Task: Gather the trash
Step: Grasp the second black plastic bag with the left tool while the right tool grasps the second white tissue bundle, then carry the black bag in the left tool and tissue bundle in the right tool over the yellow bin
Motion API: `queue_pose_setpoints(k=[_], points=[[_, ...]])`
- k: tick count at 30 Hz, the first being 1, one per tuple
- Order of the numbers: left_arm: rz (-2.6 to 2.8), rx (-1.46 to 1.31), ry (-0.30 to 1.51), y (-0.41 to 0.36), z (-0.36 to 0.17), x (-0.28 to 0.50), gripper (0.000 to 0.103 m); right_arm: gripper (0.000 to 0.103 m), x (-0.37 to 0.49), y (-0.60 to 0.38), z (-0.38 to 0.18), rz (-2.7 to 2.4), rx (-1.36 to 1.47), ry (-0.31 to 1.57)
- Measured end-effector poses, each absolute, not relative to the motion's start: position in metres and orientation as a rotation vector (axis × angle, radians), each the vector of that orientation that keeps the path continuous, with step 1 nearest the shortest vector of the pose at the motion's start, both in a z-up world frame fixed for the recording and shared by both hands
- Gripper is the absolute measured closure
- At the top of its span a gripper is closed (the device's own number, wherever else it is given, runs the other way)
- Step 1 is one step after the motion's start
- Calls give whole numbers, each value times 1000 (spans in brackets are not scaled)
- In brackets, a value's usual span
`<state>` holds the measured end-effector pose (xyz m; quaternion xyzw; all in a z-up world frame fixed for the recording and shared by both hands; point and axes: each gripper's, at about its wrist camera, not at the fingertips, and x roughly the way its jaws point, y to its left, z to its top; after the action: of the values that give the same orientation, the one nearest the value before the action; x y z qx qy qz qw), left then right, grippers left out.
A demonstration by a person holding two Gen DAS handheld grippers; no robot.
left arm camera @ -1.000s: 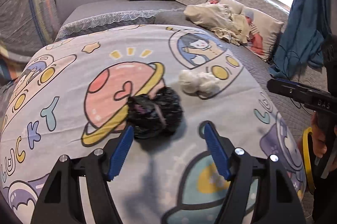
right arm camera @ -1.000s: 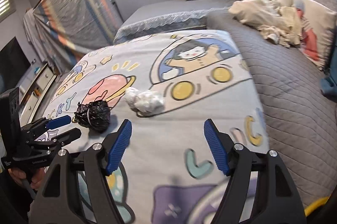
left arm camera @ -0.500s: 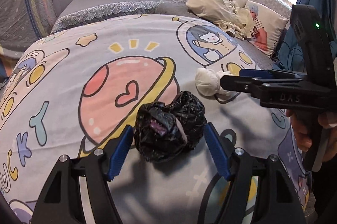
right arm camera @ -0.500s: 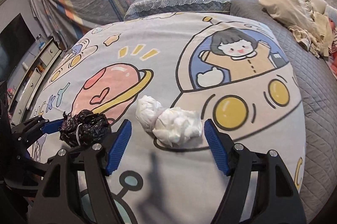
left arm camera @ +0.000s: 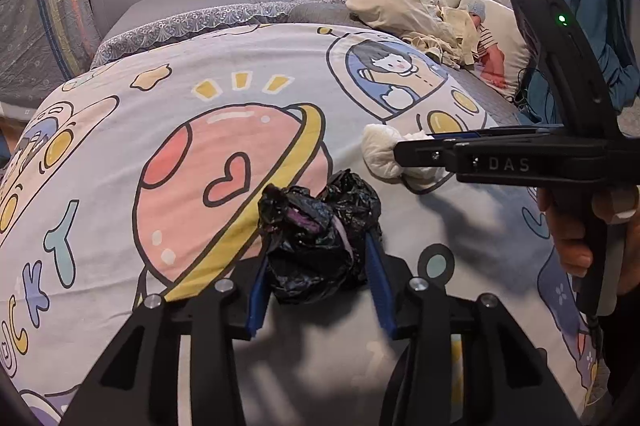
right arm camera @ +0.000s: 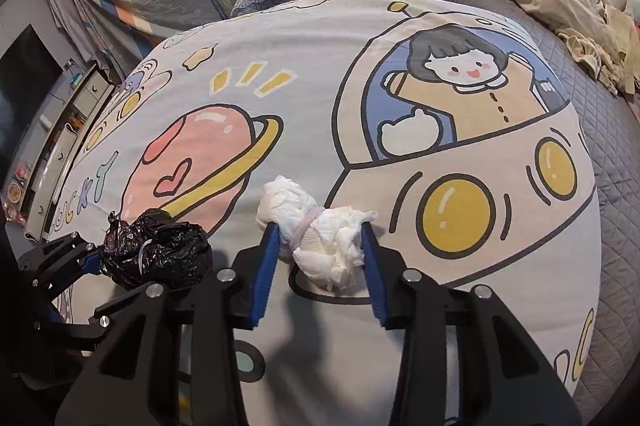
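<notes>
Cartoon bedspread point(right arm camera: 400, 73) under everything; both jaws just closed, so both pieces look ready to lift. Left gripper point(left arm camera: 316, 266) pinching black bag point(left arm camera: 316, 238) near centre; right gripper point(right arm camera: 318, 258) pinching white wad point(right arm camera: 320, 238) just right. Cream clothes point(left arm camera: 416, 13) far right; nothing blocking.

Cartoon-print bed point(left arm camera: 120, 161), black bag point(left arm camera: 320, 238), white wad point(right arm camera: 320, 230)

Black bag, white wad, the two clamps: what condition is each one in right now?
Black bag: crumpled, on the bedspread, pinched.
White wad: balled up, banded, pinched.
Left gripper: jaws just closed onto the black bag.
Right gripper: jaws just closed onto the white wad.
</notes>
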<state>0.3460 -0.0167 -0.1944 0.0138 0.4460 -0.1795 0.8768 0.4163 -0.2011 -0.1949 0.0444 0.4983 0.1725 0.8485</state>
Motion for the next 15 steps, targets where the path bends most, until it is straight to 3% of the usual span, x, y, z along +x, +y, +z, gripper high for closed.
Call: queue_pose_setpoints(k=[5,15], points=[[-362,23,905,-15,-181,337,68,70,407,-217,-179,358,137,1020],[-443,106,718,-60,-95,251,68,70,314,-305,-106,334,232,857]])
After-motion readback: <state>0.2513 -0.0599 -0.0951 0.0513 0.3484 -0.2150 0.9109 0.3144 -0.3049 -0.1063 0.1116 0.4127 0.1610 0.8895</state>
